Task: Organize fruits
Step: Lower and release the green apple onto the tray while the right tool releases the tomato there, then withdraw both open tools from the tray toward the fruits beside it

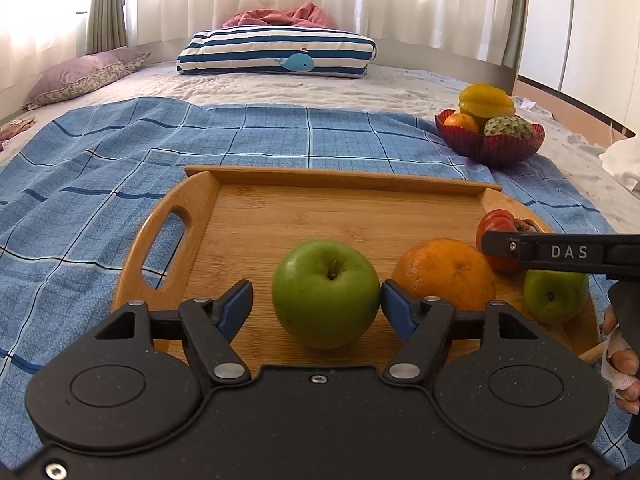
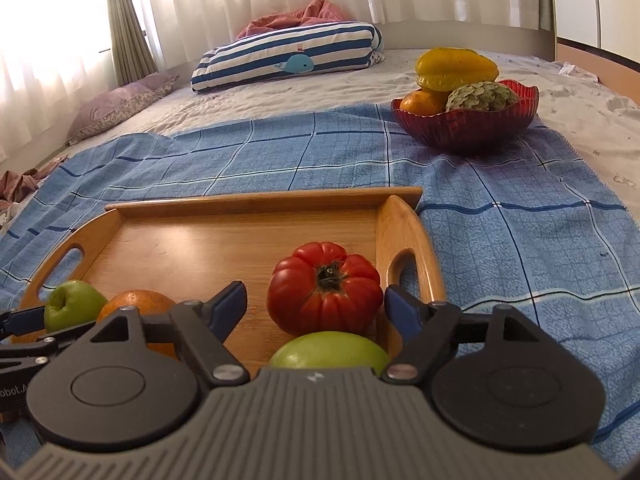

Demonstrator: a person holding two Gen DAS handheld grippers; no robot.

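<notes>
A wooden tray point(image 1: 256, 216) lies on a blue checked cloth and holds a green apple point(image 1: 326, 292), an orange point(image 1: 444, 274), a red ribbed tomato point(image 1: 498, 236) and a second green apple point(image 1: 554, 296). My left gripper point(image 1: 316, 304) is open, its blue pads on either side of the first apple; the right pad is at the apple's skin. My right gripper point(image 2: 316, 302) is open around the tomato point(image 2: 324, 288), with the second apple point(image 2: 330, 350) just below it. A red glass bowl point(image 2: 466, 122) holds a yellow starfruit, an orange and a custard apple.
The tray and bowl point(image 1: 490, 142) sit on a bed. A striped whale pillow point(image 1: 276, 52) and a purple pillow point(image 1: 80, 76) lie at the far end under curtains. The right gripper's body point(image 1: 560, 252) reaches over the tray's right side.
</notes>
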